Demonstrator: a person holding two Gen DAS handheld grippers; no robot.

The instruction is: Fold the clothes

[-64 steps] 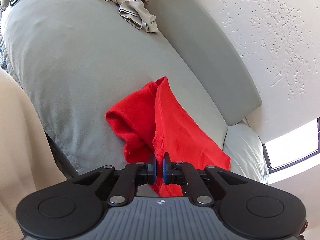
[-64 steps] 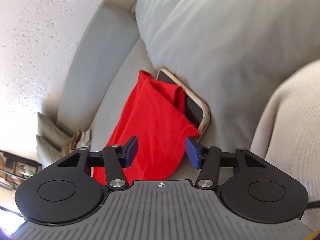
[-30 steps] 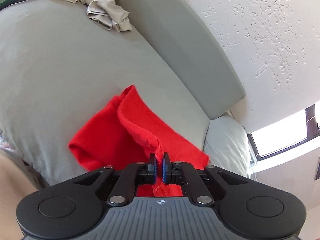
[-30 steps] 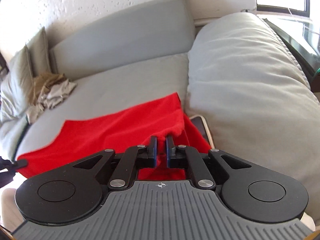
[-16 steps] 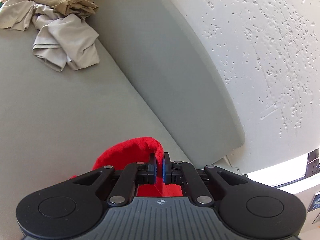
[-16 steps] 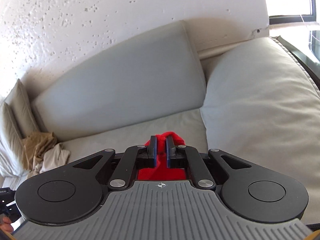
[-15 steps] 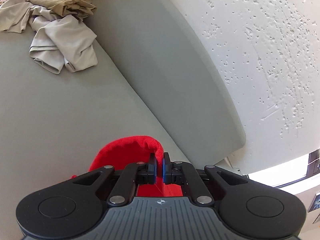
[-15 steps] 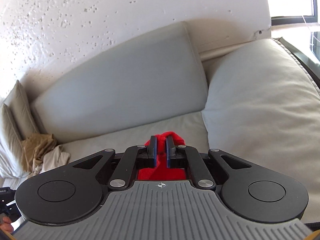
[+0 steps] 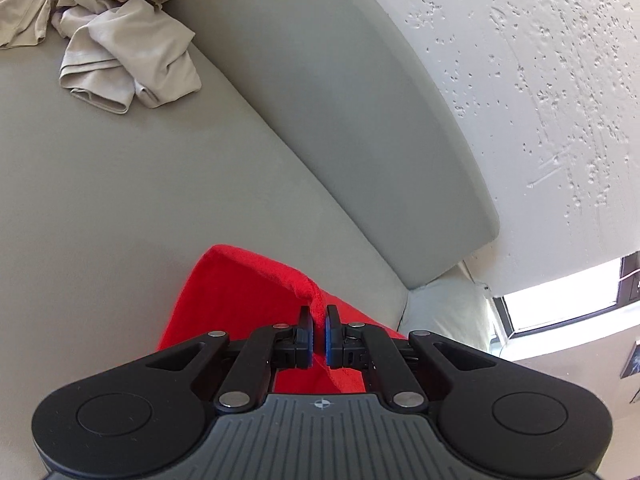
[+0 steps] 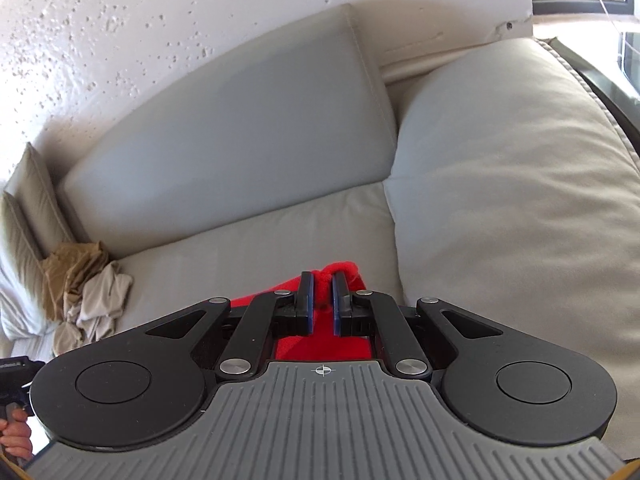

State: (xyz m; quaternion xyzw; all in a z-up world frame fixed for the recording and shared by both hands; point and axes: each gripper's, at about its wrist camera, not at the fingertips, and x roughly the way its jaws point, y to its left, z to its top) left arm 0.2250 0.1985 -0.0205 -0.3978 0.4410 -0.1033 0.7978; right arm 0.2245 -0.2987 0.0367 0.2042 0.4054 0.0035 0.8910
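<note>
Grey sofa (image 10: 248,248), pitted white wall (image 9: 540,60) (rough plaster), bright window (image 9: 560,304)

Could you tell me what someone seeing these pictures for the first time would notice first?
The eye goes to the red garment, bright against the grey sofa seat and pinched at once by the left gripper and the right gripper. Next comes the crumpled pile of beige and tan clothes at the far end of the seat, against the back cushion. Behind it all rises a rough white wall.
</note>
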